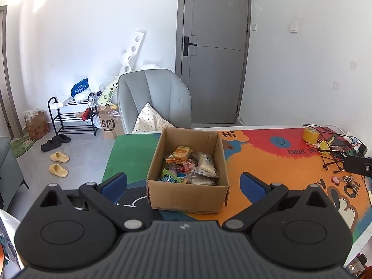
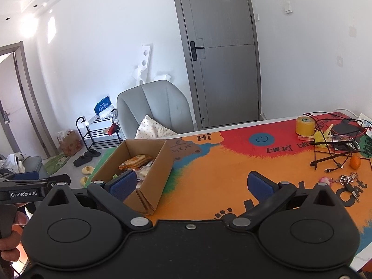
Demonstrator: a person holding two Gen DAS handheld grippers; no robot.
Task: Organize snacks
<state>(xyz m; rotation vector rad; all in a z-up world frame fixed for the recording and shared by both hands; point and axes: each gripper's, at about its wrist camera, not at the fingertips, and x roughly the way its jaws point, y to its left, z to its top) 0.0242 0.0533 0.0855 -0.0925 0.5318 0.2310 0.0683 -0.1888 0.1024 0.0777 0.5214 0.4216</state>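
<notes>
**Lena:** Fingers first: both pairs are spread wide and carry nothing. The left gripper (image 1: 183, 183) frames the cardboard box (image 1: 187, 195) at lower centre of its view, blue pads either side of it. The right gripper (image 2: 191, 186) hangs over bare orange mat (image 2: 220, 174) at mid-frame, with the box off to its left.

**Tomas:** And the snacks?

**Lena:** The snacks (image 1: 189, 168) are piled loose inside the box: an orange packet toward the back, clear-wrapped pieces on the right, something green and blue at the front. I see no snack lying out on the mat. The clutter at the right edge is a tape roll (image 2: 305, 125), cables, keys (image 2: 347, 180) and a small orange fruit (image 2: 355, 162).

**Tomas:** So is this the beginning or the end?

**Lena:** It fits both: a box waiting to be sorted out, or a box just filled. I wouldn't pick.

**Tomas:** Any handling advice, then?

**Lena:** Only general. The wrappers look slippery and soft, so any grip should close gently on a packet's flat body, not a crinkled corner. The box looks light and its flaps stand up, so a gripper entering should come straight down, clear of the walls, or it may shove the box along the mat.
</notes>
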